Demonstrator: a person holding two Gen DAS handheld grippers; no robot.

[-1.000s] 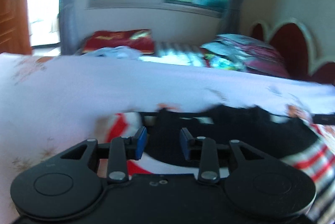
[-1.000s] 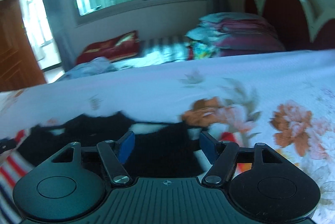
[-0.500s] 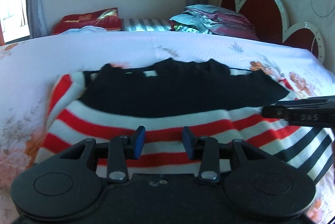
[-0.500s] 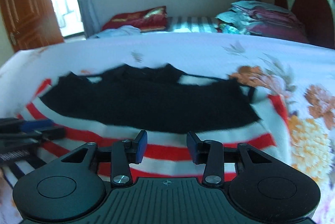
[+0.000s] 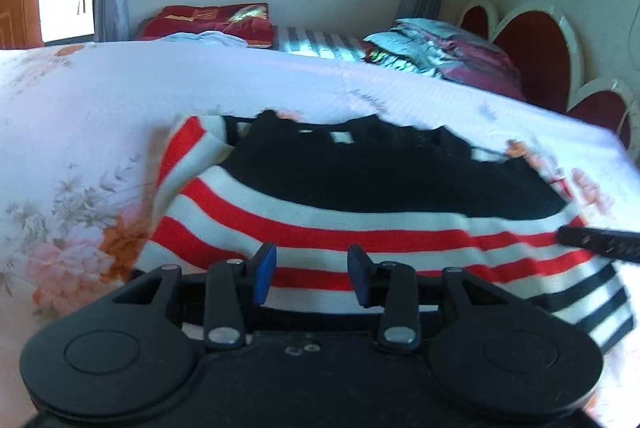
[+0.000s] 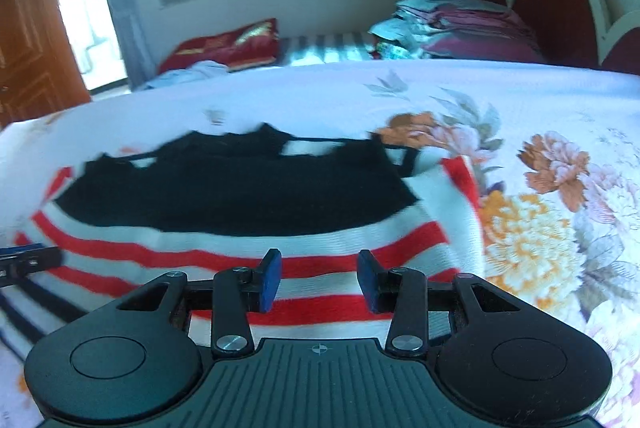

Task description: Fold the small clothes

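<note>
A small knit garment [image 5: 360, 212] lies flat on the bed, black at its far part, with red, white and black stripes nearer me. It also shows in the right wrist view [image 6: 248, 228]. My left gripper [image 5: 311, 276] is open and empty, just above the striped near edge on the garment's left half. My right gripper [image 6: 318, 280] is open and empty over the striped near edge on the right half. The right gripper's tip shows at the right of the left wrist view [image 5: 600, 248]; the left gripper's tip shows at the left of the right wrist view [image 6: 28, 260].
The bed has a white floral sheet [image 5: 80, 132]. Beyond it are a red cushion [image 5: 208, 22], a stack of folded bedding [image 5: 444, 48], a red scalloped headboard [image 5: 540, 48] at the right, a window and a wooden door [image 6: 28, 40] at the left.
Both grippers have pulled back from the garment's far black part to its near striped edge. The right gripper's jaws narrowed from wide open. The garment now lies spread out.
</note>
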